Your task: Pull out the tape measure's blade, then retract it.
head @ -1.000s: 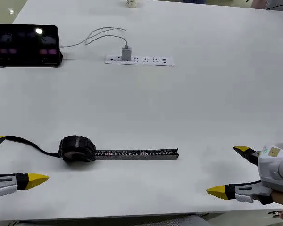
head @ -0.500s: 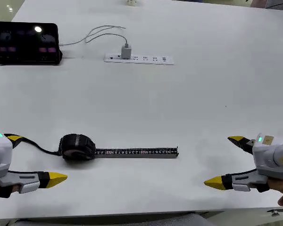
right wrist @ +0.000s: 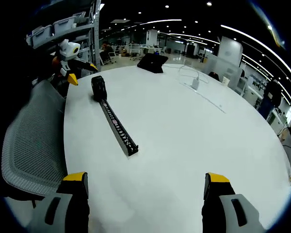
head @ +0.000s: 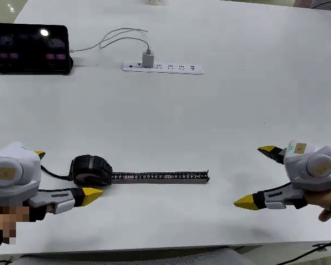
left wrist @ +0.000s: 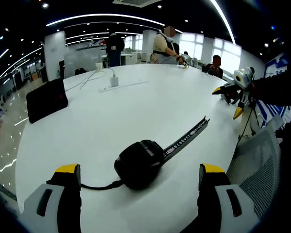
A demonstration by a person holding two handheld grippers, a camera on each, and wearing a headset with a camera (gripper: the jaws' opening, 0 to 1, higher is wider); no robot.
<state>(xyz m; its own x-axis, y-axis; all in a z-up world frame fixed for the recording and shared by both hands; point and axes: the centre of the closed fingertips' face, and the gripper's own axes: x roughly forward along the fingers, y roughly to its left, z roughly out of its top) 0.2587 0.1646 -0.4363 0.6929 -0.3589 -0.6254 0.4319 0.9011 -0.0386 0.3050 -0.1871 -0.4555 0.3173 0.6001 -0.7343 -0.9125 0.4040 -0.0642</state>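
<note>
A black tape measure [head: 91, 170] [left wrist: 139, 163] [right wrist: 98, 87] lies on the white table [head: 209, 121], its blade [head: 160, 177] [left wrist: 186, 138] [right wrist: 117, 128] drawn out flat to the right. A black strap [head: 52, 174] trails from its left side. My left gripper [head: 66, 174] [left wrist: 139, 177] stands open just left of the case, its yellow-tipped jaws either side of the strap. My right gripper [head: 259, 176] [right wrist: 145, 182] is open well to the right of the blade's end hook [head: 207, 177] [right wrist: 131, 147], with nothing between its jaws.
A dark tablet [head: 30, 48] [left wrist: 46, 99] stands at the back left, and a white power strip [head: 161, 68] with a plugged charger and cable lies behind the tape. A grey mesh chair [right wrist: 31, 145] sits at the near table edge. People stand far off in the room.
My left gripper has moved right, close up to the tape measure's case. My right gripper has shifted slightly left and up. The tape and blade have not moved.
</note>
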